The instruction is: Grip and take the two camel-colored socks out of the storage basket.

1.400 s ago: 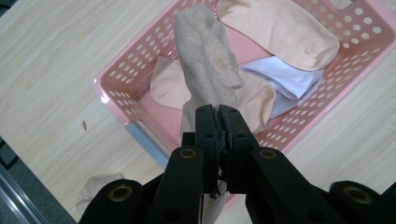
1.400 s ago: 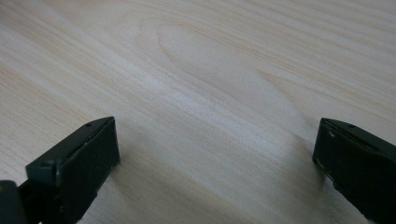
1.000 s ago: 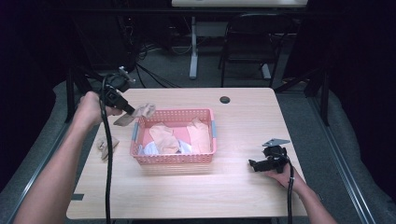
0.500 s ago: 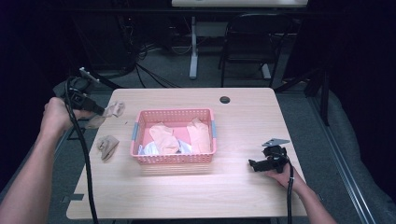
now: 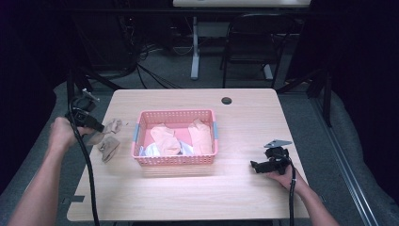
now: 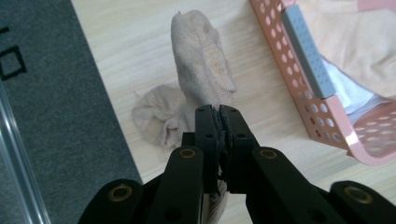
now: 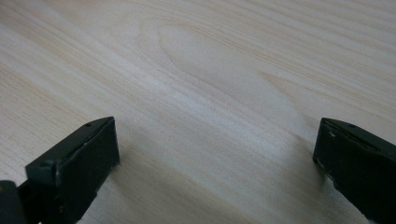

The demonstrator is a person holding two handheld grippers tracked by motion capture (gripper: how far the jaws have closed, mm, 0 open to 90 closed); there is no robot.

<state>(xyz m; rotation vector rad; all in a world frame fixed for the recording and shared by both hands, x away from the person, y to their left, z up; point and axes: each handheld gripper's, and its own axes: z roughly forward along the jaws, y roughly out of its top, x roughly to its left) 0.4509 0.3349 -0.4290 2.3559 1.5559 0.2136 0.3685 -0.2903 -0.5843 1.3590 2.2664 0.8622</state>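
While pinching beige sock (image 6: 203,70), left fingers (image 6: 205,122) closed

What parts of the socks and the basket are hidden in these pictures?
- Held beige sock: its pinched end hides between the left gripper jaws, left gripper view.
- Second beige sock: partly behind the held sock.
- Pink basket: cut off by the picture's right edge.
- White cloth: mostly under peach clothes, high view.

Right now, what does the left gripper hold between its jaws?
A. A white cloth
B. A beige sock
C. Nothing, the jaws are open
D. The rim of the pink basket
B: in the left gripper view the left gripper is clamped shut on the beige sock, over the table beside the pink basket.
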